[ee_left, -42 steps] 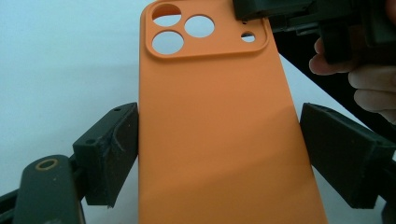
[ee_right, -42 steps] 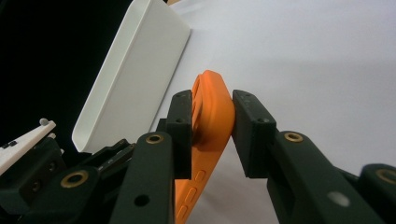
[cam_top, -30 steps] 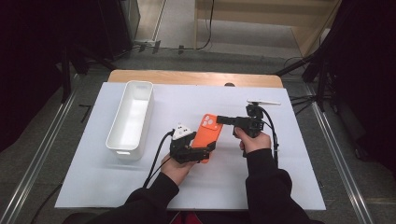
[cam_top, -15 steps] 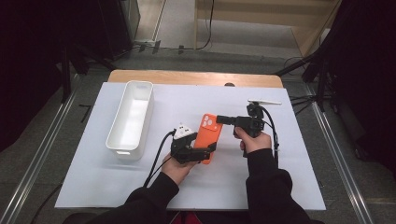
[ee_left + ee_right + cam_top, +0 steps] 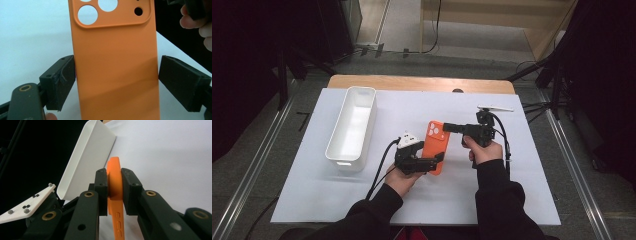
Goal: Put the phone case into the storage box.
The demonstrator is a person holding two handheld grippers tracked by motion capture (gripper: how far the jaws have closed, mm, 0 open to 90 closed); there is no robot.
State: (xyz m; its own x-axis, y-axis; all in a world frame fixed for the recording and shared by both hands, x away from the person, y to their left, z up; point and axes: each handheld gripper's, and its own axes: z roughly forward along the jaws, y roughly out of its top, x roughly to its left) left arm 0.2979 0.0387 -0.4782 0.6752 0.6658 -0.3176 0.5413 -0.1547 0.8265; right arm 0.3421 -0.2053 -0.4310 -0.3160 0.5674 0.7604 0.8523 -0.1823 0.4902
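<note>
An orange phone case (image 5: pixel 435 145) with round camera cut-outs is held over the white table between both grippers. My left gripper (image 5: pixel 432 162) holds its lower half from the near side. In the left gripper view the two black pads (image 5: pixel 60 80) press the case (image 5: pixel 115 62) by its long edges. My right gripper (image 5: pixel 448 127) comes in from the right and is shut on the case's top corner. In the right gripper view its pads (image 5: pixel 101 187) clamp the thin orange edge (image 5: pixel 115 177) front and back.
A long white bin (image 5: pixel 362 92) stands to the left of the case, lying front to back; its wall (image 5: pixel 87 157) rises behind the right jaws. A white sheet (image 5: pixel 512 190) covers the table. Black cables trail from both grippers toward the person.
</note>
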